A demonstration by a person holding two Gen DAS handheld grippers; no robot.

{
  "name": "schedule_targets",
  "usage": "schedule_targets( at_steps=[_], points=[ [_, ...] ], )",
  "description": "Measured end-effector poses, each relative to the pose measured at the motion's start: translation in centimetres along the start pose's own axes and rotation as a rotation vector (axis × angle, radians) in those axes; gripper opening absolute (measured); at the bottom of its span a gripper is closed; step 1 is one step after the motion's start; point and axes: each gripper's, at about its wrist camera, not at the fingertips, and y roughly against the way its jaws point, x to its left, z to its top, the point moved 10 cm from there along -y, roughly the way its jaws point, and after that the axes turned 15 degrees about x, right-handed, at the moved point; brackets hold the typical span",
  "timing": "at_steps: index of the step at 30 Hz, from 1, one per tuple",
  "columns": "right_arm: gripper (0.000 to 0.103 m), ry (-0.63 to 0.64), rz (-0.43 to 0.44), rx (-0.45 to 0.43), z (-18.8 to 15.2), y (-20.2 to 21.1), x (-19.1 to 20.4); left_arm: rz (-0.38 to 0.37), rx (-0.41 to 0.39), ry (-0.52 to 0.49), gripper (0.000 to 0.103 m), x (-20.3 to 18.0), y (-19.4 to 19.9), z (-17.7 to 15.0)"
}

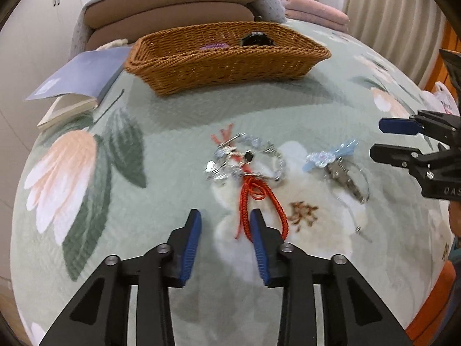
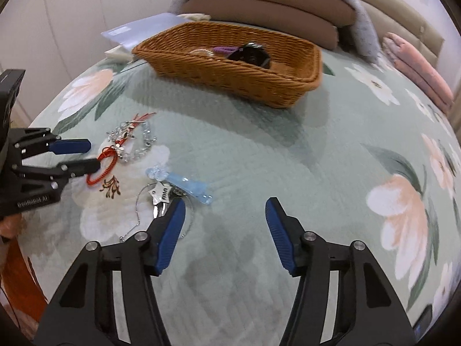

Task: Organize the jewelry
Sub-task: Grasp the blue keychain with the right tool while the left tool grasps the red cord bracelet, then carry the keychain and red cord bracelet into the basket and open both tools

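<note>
A red braided cord bracelet point(image 1: 250, 201) tangled with a clear-bead bracelet point(image 1: 245, 158) lies on the floral bedspread; both also show in the right wrist view point(image 2: 126, 141). My left gripper point(image 1: 226, 219) is open, its right finger beside the red cord; it also shows in the right wrist view point(image 2: 90, 155). A light blue hair clip point(image 2: 181, 184) and a silver clip with a thin chain point(image 2: 161, 196) lie beside my open right gripper point(image 2: 226, 207), whose left finger is over the silver clip. A wicker basket point(image 1: 227, 57) at the back holds a black item point(image 2: 250, 53) and a purple item point(image 2: 223, 49).
An open book point(image 1: 77, 77) lies left of the basket. Stacked tan cushions point(image 1: 173, 5) and folded pink bedding point(image 2: 417, 63) sit behind. The bed's edge drops off near the orange surface point(image 2: 20, 274) at the left.
</note>
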Motion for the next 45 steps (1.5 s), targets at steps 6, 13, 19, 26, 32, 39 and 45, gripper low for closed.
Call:
schedule_targets(
  at_steps=[6,13,19,26,32,39,45],
  points=[
    [0.055,0.093,0.048,-0.014,1.3,-0.4,1.7,-0.033,0.005,0.011,0.034,2.2,0.5,-1.1],
    [0.033,0.17,0.068,0.051,2.9,-2.9,2.7,-0.055,0.006,-0.012,0.034,1.8,0.4,-0.9],
    [0.019,0.172,0.152,0.049,3.3,-3.8,3.8,-0.06,0.005,-0.027,0.034,0.7,0.1,-0.2],
    [0.014,0.19,0.162,0.029,1.3,-2.6,4.3,-0.111,-0.014,-0.058,0.004,-0.9,-0.1,0.3],
    [0.013,0.137,0.157,-0.017,-0.4,-0.5,2.4,-0.208,-0.037,-0.05,0.004,-0.6,1.1,-1.2],
    [0.013,0.1,0.151,-0.056,-1.2,1.4,1.0,-0.312,-0.106,-0.021,0.004,0.2,4.9,-1.6],
    [0.013,0.104,0.152,-0.094,-0.7,3.2,1.4,-0.32,-0.186,-0.038,0.004,0.3,8.7,0.0]
  ],
)
